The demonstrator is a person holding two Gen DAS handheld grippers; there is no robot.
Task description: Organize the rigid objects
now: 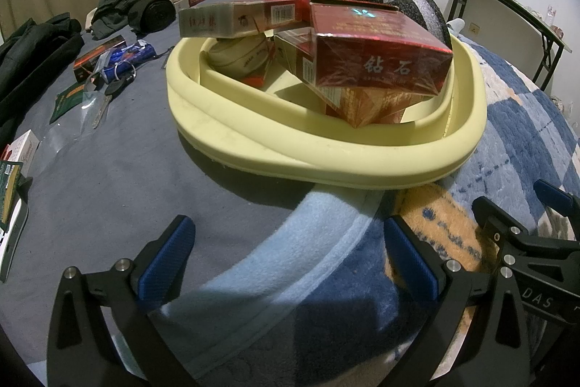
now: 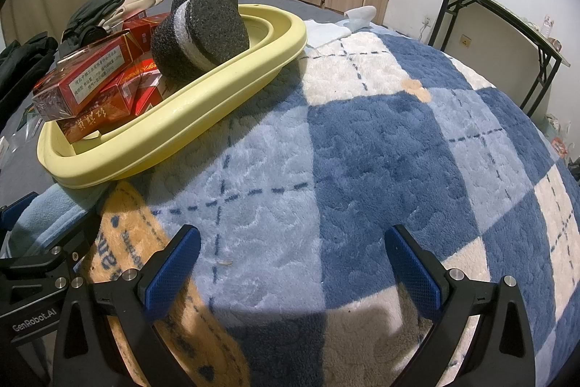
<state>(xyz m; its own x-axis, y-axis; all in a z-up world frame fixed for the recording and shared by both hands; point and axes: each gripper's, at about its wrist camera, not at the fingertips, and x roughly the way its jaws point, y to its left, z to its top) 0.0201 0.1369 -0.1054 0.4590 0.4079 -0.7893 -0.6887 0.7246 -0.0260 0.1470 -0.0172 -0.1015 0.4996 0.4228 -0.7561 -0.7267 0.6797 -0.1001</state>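
The yellow basin (image 1: 326, 165) on the bed already held several red boxes (image 1: 380, 60) and two foam pucks (image 2: 203, 35). Loose boxes (image 1: 98, 57) and keys (image 1: 116, 86) remained outside, left. Both grippers, left (image 1: 290, 263) and right (image 2: 293, 263), hung spread and empty

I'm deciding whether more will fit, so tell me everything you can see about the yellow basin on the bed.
The yellow basin is a pale, matte, oval tub that looks like soft plastic or silicone, with a thick rolled rim and a stepped, folded-looking wall. It sits tilted, partly on the grey sheet and partly on the blue checked blanket. Red boxes are piled above its rim, black foam pieces lean at its far end, and a pale round container lies inside. Neither gripper touches it.
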